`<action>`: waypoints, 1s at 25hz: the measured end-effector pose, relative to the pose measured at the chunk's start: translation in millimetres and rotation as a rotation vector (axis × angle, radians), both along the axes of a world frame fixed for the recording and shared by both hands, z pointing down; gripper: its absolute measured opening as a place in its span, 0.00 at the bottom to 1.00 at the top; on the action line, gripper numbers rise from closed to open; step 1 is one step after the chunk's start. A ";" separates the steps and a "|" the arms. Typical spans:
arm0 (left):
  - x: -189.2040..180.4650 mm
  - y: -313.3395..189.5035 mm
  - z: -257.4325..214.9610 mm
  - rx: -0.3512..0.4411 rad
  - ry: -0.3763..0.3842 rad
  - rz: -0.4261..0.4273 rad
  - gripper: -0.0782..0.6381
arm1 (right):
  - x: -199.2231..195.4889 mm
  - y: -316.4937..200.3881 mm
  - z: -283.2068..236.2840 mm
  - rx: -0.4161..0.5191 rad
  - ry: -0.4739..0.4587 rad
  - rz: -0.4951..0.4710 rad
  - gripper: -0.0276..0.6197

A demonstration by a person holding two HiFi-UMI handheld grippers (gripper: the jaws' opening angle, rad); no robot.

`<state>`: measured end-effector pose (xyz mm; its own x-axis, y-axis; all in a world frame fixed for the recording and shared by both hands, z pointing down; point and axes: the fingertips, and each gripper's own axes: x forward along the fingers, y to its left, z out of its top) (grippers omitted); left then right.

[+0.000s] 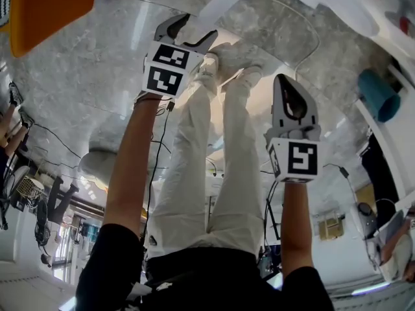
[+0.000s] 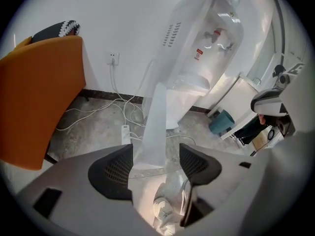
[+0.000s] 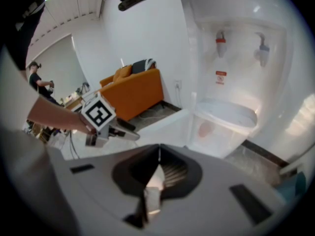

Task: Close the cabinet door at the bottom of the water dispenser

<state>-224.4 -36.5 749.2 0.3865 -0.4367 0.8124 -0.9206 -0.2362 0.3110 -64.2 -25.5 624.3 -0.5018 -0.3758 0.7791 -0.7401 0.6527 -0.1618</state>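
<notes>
The white water dispenser (image 2: 211, 38) stands against the wall, with its bottom cabinet door (image 2: 156, 117) swung out. In the left gripper view I see that door edge-on. My left gripper (image 2: 156, 154) is open, and the door's free edge stands between the jaws with a gap on each side. In the head view the left gripper (image 1: 191, 32) sits at the white door (image 1: 224, 2). My right gripper (image 1: 287, 86) hangs apart, shut and empty. The right gripper view shows its jaws (image 3: 158, 149) closed, the dispenser (image 3: 236, 58), the open door (image 3: 162, 127) and the left gripper (image 3: 125, 132) at its edge.
An orange sofa (image 2: 39, 97) stands left of the dispenser. A wall socket (image 2: 113, 59), white cables and a power strip (image 2: 125, 134) lie on the grey floor beside it. A teal bin (image 2: 221, 123) sits to the dispenser's right. A person (image 3: 37, 80) stands far off.
</notes>
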 end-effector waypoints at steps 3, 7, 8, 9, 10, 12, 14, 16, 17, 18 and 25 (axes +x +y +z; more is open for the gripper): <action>2.1 2.6 6.4 -0.020 0.010 0.009 0.53 | -3.9 -0.1 -1.2 0.008 -0.016 -0.002 0.10; 6.7 5.1 13.4 -0.036 -0.002 0.034 0.53 | -0.5 1.4 0.5 0.010 -0.018 0.006 0.10; 8.1 5.7 14.6 -0.038 -0.005 0.039 0.53 | 1.0 2.2 1.2 0.008 -0.018 0.010 0.10; 10.2 6.7 15.5 -0.040 -0.006 0.044 0.53 | 2.8 3.0 1.7 0.007 -0.016 0.013 0.10; 12.7 7.8 16.3 -0.042 -0.006 0.050 0.53 | 4.8 3.7 2.1 0.007 -0.013 0.016 0.10; 16.1 9.2 18.0 -0.042 -0.010 0.058 0.53 | 8.7 3.9 3.2 0.008 -0.009 0.024 0.10; 17.4 8.9 19.5 -0.039 -0.018 0.064 0.53 | 12.5 3.1 4.0 0.011 -0.009 0.036 0.10; 18.3 8.7 20.2 -0.039 -0.023 0.070 0.53 | 15.3 3.0 3.6 0.018 -0.010 0.045 0.10; 18.8 9.0 20.3 -0.040 -0.026 0.075 0.53 | 16.2 3.7 3.3 0.020 -0.011 0.049 0.10; 19.3 9.8 20.3 -0.043 -0.032 0.082 0.53 | 17.2 5.0 3.0 0.020 -0.011 0.053 0.09; 38.9 19.3 20.1 -0.063 -0.041 0.122 0.53 | 35.2 11.4 1.1 0.024 -0.018 0.092 0.10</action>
<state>-185.5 -17.2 769.3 0.3995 -0.3359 0.8530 -0.8984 -0.3287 0.2914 -29.0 -14.1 625.4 -0.4780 -0.4395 0.7605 -0.7942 0.5860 -0.1605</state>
